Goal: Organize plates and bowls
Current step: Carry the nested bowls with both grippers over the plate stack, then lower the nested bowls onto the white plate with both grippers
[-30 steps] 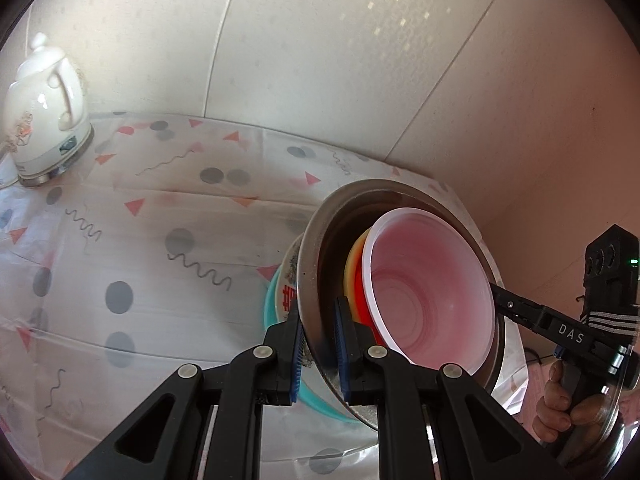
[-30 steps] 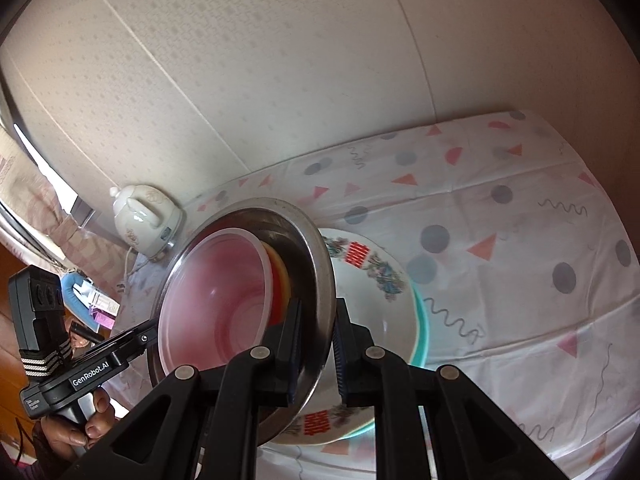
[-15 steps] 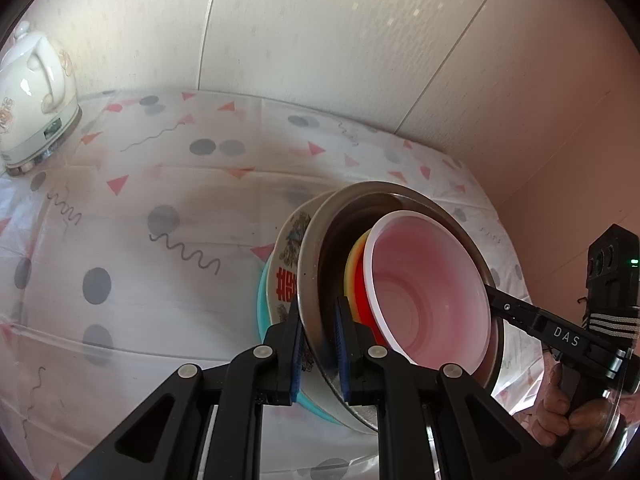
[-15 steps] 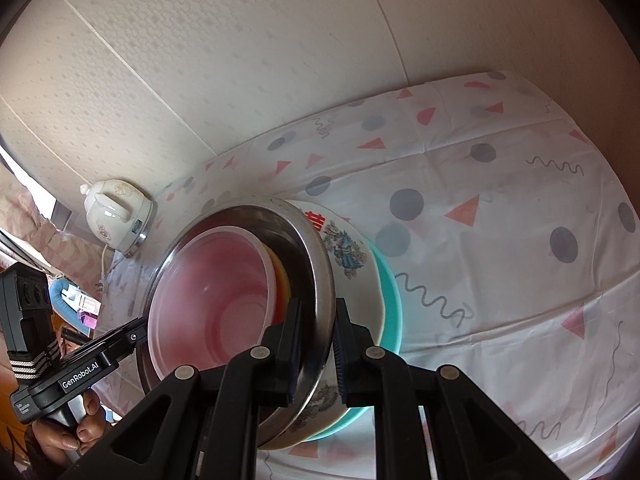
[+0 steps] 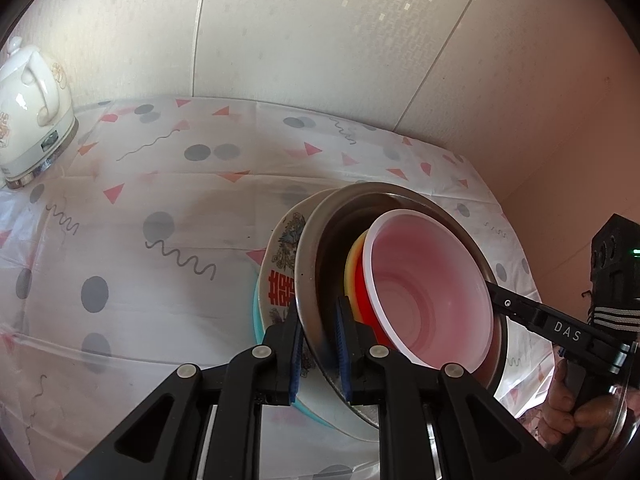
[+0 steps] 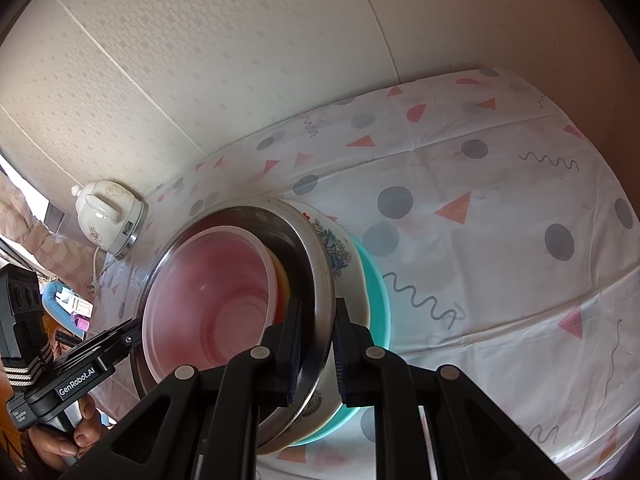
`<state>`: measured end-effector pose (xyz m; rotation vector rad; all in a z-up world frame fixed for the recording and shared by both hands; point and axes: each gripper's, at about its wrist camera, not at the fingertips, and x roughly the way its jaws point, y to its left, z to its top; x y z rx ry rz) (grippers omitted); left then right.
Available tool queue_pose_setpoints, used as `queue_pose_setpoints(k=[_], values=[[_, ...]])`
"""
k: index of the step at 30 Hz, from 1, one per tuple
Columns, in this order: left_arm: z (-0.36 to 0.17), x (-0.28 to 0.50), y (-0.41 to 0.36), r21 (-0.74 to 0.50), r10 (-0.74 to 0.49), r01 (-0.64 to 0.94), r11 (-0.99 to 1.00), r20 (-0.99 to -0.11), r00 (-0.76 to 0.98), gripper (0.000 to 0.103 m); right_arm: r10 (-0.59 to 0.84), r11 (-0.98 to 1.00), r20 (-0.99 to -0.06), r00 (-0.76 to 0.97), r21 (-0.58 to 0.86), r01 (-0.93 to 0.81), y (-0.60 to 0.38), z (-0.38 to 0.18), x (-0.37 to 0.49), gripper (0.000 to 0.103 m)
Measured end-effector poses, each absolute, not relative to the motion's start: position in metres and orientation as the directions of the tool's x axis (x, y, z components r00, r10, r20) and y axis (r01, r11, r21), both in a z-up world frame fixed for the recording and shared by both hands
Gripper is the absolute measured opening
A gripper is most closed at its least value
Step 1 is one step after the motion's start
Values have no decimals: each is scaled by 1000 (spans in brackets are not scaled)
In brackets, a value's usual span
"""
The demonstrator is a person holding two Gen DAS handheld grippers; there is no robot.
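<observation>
Both clenched on steel bowl (image 5: 310, 248) rim: left gripper (image 5: 318, 344) lower center, right gripper (image 6: 316, 344) lower center; kettle (image 5: 30, 108) upper left.

A white ceramic electric kettle (image 5: 30, 100) stands on the desk's white plastic cloth (image 5: 160, 240) patterned with grey dots, by the wall.

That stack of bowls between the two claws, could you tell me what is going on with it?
A person holds a claw in each hand. The left claw and right claw each pinch the rim of the steel bowl from opposite sides. A pink bowl nests inside it, above a patterned bowl and teal bowl on the tablecloth.
</observation>
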<state>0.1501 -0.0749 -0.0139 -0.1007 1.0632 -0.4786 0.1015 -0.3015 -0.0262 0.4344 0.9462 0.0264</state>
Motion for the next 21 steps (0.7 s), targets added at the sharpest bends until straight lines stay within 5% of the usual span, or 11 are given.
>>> queue_pose_setpoints(k=[21], values=[[-13, 145, -75, -288, -410, 328, 900, -814, 410, 17, 222, 908, -785, 578, 383, 172, -303, -26, 95, 15]])
